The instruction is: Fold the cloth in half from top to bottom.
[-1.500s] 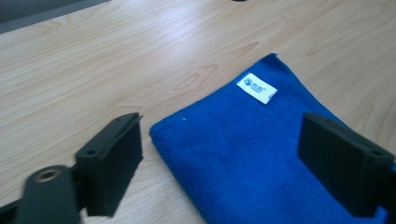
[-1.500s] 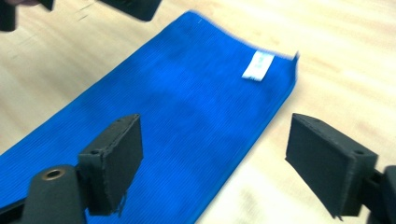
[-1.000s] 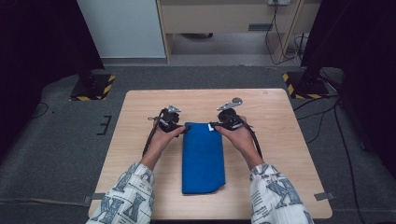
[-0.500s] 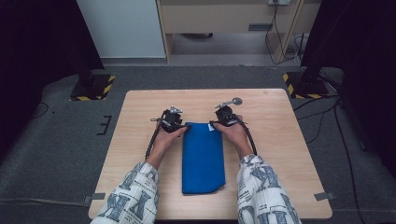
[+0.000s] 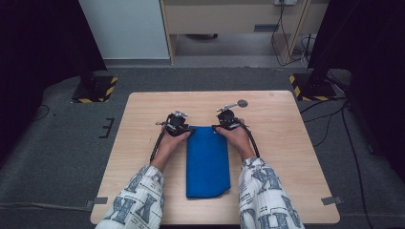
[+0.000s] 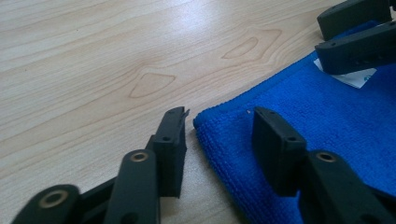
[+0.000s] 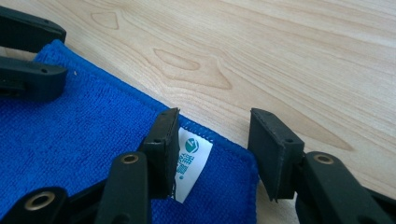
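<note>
A soft, light blue cloth (image 5: 207,162) is laid folded on the desk (image 5: 286,143). Its far corners are straddled by the left tool (image 6: 219,128), just been closing, and the right tool (image 7: 214,135). Nothing is pinched yet. The corners should be gripped; floppy sagging is expected.

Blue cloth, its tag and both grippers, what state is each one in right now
Blue cloth: folded, flat on the table.
White tag: lying at the cloth's corner.
Left gripper: open, jaws closing, astride a corner.
Right gripper: open, astride the tagged corner.
</note>
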A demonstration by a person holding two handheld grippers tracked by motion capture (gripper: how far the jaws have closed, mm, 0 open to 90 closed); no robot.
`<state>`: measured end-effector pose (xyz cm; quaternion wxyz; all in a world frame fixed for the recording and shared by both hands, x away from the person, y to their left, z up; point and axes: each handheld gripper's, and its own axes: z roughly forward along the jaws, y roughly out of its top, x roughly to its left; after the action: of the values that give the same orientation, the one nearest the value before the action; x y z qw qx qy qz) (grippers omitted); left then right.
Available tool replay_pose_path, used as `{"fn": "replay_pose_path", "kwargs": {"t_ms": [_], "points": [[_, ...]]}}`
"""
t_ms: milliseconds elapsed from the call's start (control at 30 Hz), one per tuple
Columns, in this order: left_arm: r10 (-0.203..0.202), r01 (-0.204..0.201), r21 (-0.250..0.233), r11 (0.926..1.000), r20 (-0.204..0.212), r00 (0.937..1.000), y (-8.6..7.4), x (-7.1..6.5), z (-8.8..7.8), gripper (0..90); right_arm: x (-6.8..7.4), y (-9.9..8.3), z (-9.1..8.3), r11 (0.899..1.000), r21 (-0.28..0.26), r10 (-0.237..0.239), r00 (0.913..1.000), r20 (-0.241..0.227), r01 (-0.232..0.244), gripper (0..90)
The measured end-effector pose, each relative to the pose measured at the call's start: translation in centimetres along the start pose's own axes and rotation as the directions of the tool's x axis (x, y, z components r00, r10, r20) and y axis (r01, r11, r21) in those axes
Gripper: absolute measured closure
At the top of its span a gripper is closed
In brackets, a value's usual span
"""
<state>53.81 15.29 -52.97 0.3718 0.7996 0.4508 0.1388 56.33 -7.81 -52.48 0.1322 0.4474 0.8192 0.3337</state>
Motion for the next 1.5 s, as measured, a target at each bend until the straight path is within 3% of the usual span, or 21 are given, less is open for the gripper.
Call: {"fn": "replay_pose_path", "kwargs": {"t_ms": [167, 367, 467, 600, 700, 1100, 1500], "points": [[0.018, -0.018, 0.003, 0.9998, -0.004, 0.9998, 0.0, -0.3, 0.1, 62.9, 0.3, 0.0, 0.0, 1.0, -0.003, -0.017, 0.9997, -0.019, 0.017, 66.0], [-0.014, 0.014, 0.013, 0.9998, 0.022, 0.9997, 0.1, -0.5, 0.1, 75.7, 0.6, -0.1, 0.0, 1.0, -0.005, -0.027, 0.9985, -0.047, 0.027, 80.1], [0.0, -0.001, 0.022, 0.9998, 0.026, 0.9997, 0.1, -0.8, 0.1, 81.9, 0.7, -0.2, 0.0, 1.0, -0.015, -0.029, 0.9982, -0.052, 0.028, 84.0], [-0.016, 0.015, 0.027, 0.9995, 0.029, 0.9994, 0.2, -0.9, 0.0, 85.0, 0.8, -0.4, -0.1, 1.0, -0.023, -0.003, 0.9986, -0.054, 0.002, 85.7], [-0.022, 0.022, 0.005, 0.9997, 0.036, 0.9991, 0.5, -1.1, -0.3, 85.5, 0.8, -0.3, -0.6, 0.999, -0.033, -0.009, 0.9981, -0.06, 0.007, 86.1], [0.001, 0.002, -0.079, 0.9969, 0.039, 0.9992, 1.7, -1.7, -2.1, 85.6, 0.6, 0.4, -3.3, 0.996, -0.094, -0.011, 0.9968, -0.079, 0.004, 86.3], [0.034, -0.03, -0.112, 0.9932, 0.033, 0.9989, 3.2, -2.1, -3.2, 85.6, -0.1, 1.4, -4.5, 0.989, -0.145, -0.006, 0.9967, -0.081, -0.006, 86.5]]}}
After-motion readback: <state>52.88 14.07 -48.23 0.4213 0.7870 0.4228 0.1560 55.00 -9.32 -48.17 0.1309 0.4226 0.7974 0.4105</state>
